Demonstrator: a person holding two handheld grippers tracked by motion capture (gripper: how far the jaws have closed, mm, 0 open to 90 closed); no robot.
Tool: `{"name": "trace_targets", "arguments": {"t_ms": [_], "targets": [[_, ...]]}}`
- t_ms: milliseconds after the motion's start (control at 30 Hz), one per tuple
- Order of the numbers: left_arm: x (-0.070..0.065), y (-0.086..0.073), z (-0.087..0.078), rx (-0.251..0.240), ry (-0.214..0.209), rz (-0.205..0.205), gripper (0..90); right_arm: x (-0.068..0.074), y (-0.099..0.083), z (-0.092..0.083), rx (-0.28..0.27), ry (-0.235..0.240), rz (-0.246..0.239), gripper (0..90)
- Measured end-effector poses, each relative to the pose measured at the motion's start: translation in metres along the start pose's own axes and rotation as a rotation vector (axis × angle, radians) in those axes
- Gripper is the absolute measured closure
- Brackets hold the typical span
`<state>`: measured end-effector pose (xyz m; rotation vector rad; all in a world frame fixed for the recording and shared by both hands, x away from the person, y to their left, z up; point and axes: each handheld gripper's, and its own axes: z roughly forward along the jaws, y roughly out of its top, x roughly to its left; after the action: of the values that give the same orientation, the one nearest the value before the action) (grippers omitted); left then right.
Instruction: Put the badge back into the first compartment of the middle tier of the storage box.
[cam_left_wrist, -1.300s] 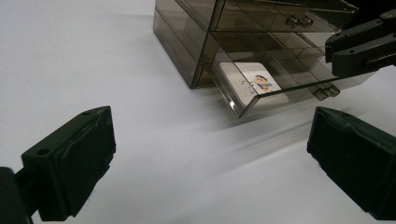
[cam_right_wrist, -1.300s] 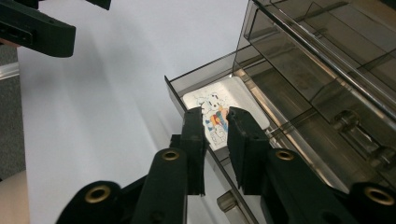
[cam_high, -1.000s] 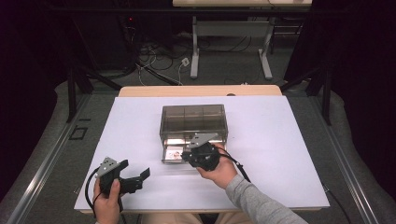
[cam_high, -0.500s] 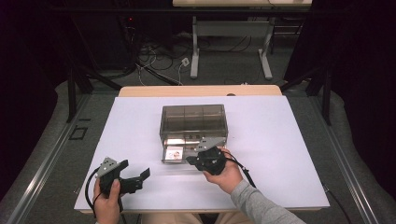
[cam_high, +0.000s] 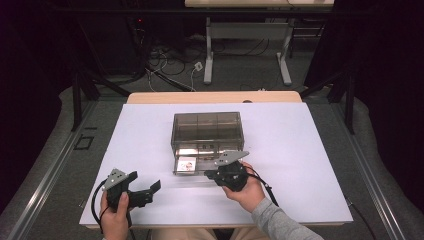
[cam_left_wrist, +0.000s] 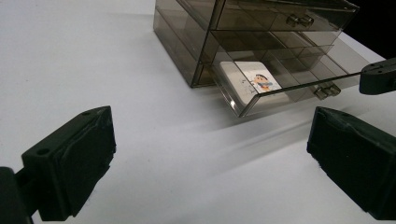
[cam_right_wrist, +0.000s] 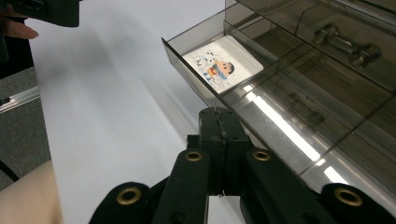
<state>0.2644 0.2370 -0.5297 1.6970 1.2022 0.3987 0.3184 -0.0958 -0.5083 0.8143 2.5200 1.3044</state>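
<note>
A smoky clear drawer cabinet (cam_high: 207, 127) stands mid-table. Its bottom drawer (cam_high: 176, 169) is pulled out toward me and holds a white card with a cartoon figure (cam_high: 187, 164), which the gripper views show closer (cam_left_wrist: 250, 81) (cam_right_wrist: 222, 65). My right gripper (cam_high: 209, 174) is at the drawer's front wall (cam_right_wrist: 187, 65), jaws pressed together there (cam_right_wrist: 218, 116). My left gripper (cam_high: 150, 189) is held low near the table's front left, apart from the cabinet. Its pads (cam_left_wrist: 74, 163) stand wide apart with nothing between them.
The white table top (cam_high: 300, 150) spreads around the cabinet. The upper drawer handle (cam_left_wrist: 299, 19) and the pulled-out drawer's handle (cam_left_wrist: 327, 89) show on the cabinet front. Beyond the table are cables and a metal desk frame (cam_high: 210, 50) on the floor.
My right gripper has drawn back toward me, and the bottom drawer with the card has slid out a little further. The left gripper has stayed where it was.
</note>
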Motion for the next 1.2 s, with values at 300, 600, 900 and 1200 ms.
{"name": "trace_targets", "arguments": {"t_ms": [300,600,900,1200], "targets": [[0.000,0.000,0.000,0.002,0.000,-0.001,1.5,-0.004,-0.010,-0.005,0.010,-0.013,0.025,90.0],[0.000,0.000,0.001,0.001,-0.001,-0.007,1.5,-0.007,-0.018,-0.005,0.024,-0.018,0.038,90.0],[0.000,0.000,0.001,0.001,-0.001,-0.008,1.5,-0.009,-0.026,-0.002,0.041,-0.022,0.050,90.0],[0.000,0.000,0.001,0.000,0.000,-0.008,1.6,-0.009,-0.029,0.003,0.047,-0.021,0.064,90.0]]}}
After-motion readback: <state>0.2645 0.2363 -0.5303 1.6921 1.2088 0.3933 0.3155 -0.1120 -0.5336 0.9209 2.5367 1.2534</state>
